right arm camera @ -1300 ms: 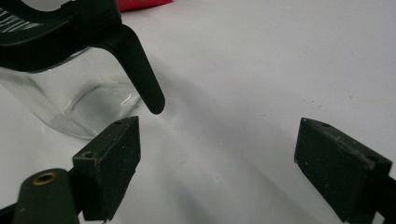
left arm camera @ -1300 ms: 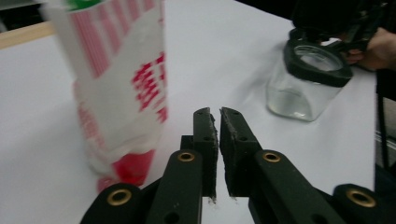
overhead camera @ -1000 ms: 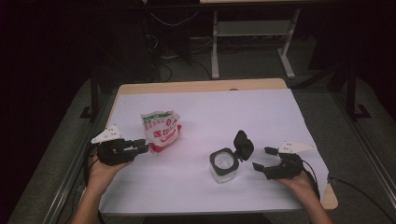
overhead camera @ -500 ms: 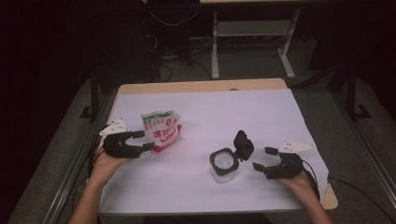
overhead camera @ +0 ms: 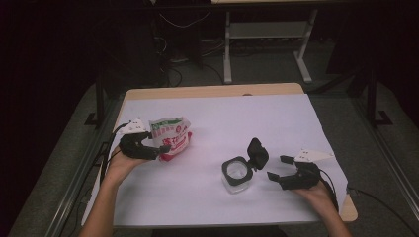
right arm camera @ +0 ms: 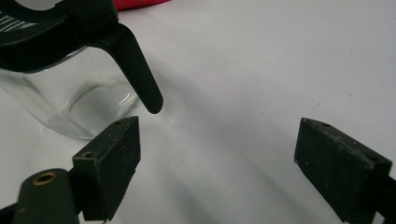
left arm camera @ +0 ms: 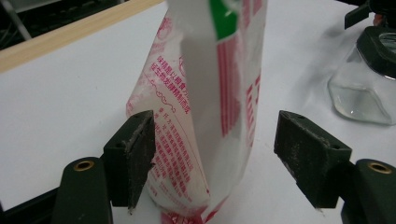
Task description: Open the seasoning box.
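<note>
Your left gripper [left arm camera: 212, 154] wide open, straddling upright pouch [left arm camera: 205, 107], not yet clamped. Right gripper [right arm camera: 215, 168] wide open, empty, beside open-lidded glass jar [overhead camera: 236, 173], ready to steady it.

one pouch [overhead camera: 169, 138], one glass jar [overhead camera: 236, 174]; two grippers

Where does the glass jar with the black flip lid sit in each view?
High view: glass jar centre-right on the white sheet, beside the right gripper.
Left gripper view: right edge.
Right gripper view: upper left.
Shared landmark: the red-and-white bag.
</note>
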A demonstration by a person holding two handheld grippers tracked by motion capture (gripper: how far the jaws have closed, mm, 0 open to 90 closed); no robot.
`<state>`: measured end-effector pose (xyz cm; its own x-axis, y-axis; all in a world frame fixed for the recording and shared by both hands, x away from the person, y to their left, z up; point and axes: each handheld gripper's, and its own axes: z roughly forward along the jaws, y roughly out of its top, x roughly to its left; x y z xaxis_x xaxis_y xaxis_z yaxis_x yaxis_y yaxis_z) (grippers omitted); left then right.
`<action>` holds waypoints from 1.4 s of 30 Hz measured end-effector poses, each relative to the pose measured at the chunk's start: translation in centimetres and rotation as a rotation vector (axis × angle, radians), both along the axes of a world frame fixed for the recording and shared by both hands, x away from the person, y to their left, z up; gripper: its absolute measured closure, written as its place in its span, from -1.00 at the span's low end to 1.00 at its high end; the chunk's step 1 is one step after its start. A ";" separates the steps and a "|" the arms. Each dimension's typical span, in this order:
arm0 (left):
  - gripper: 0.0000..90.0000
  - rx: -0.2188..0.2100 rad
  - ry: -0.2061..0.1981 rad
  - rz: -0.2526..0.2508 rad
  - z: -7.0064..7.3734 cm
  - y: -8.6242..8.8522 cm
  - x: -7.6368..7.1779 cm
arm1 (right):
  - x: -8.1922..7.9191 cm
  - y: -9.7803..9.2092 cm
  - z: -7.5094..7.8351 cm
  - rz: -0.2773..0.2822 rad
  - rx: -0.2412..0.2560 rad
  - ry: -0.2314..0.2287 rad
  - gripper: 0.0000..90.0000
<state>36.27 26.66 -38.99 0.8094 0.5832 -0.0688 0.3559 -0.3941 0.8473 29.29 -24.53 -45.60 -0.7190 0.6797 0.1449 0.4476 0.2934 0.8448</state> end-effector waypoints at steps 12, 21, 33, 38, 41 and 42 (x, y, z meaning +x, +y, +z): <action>-0.06 -0.053 -0.014 0.009 0.1 0.1 -0.1 | 0.0 0.1 0.0 0.005 0.001 0.003 -0.69; 0.09 -0.016 -0.009 -0.002 -0.5 -0.5 0.0 | 0.0 0.1 0.0 0.006 0.001 0.007 -0.69; 0.49 -0.028 -0.013 0.006 -0.7 -0.4 0.1 | 0.0 0.1 0.0 0.006 0.001 0.007 -0.69; 0.60 -0.012 -0.018 0.003 -0.8 -0.7 0.0 | 0.0 0.1 0.0 0.006 0.000 0.006 -0.69; 0.65 -0.009 -0.018 -0.002 -1.1 -0.8 0.0 | 0.0 0.1 0.0 0.006 -0.001 0.006 -0.69; 0.68 -0.009 -0.018 -0.002 -1.1 -0.8 0.0 | 0.0 0.1 0.0 0.006 -0.001 0.006 -0.69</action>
